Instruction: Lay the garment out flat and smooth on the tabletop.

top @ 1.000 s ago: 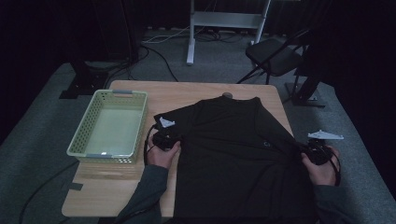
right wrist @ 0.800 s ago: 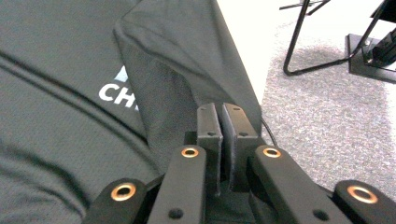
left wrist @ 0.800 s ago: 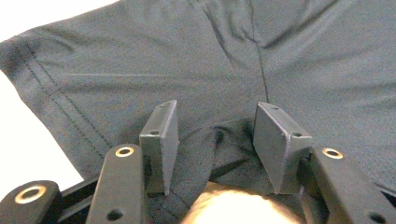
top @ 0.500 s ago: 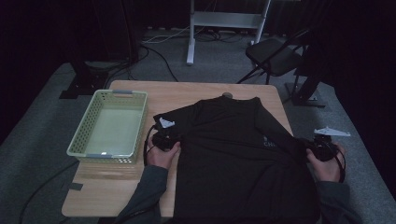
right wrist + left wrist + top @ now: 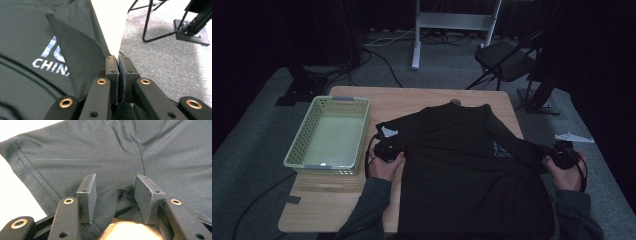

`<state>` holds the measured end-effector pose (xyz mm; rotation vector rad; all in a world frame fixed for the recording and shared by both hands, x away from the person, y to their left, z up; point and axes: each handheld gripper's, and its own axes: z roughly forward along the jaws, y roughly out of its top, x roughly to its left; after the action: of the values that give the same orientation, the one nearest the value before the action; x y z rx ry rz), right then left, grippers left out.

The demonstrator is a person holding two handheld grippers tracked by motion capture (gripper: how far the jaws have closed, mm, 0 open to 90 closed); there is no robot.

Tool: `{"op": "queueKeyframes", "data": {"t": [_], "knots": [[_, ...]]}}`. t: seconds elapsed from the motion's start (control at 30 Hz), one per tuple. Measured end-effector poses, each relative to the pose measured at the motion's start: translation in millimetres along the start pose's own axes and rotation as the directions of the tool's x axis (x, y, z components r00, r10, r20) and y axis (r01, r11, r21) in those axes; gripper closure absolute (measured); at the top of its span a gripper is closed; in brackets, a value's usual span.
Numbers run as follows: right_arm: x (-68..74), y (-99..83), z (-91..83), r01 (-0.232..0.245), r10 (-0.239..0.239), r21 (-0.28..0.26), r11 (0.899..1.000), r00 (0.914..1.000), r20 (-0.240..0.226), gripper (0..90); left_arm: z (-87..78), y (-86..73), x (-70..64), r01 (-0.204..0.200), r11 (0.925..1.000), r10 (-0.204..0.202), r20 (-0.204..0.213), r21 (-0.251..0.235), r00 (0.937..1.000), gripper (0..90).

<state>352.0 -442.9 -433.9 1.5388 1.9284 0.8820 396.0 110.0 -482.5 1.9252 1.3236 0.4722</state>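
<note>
Shirt: black T-shirt (image 5: 467,165) lies flat across the table (image 5: 327,210), front up.
Left gripper (image 5: 115,195): at 9 o'clock, jaws apart over the sleeve.
Right gripper (image 5: 118,72): at 3 o'clock, jaws clamped on the other sleeve's edge.
Basket (image 5: 298,150): 9 o'clock, beside the shirt.

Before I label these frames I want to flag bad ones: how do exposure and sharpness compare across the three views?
High view: dim, the shirt nearly merging with the dark room. Left gripper view: table blown out white, fabric weave sharp, a blurred pale blob at the bottom edge. Right gripper view: table overexposed, print and carpet readable.
</note>
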Motion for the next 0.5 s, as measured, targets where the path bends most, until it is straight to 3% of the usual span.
{"op": "queueKeyframes", "data": {"t": [0.5], "knots": [[-20.0,3.6,-1.5,-0.034,0.034,-0.002,0.999,0.9986,0.041,86.3,-0.4,-0.1,1.3,0.007,1.0,-0.007,0.008,0.0,0.9999,53.7]]}}
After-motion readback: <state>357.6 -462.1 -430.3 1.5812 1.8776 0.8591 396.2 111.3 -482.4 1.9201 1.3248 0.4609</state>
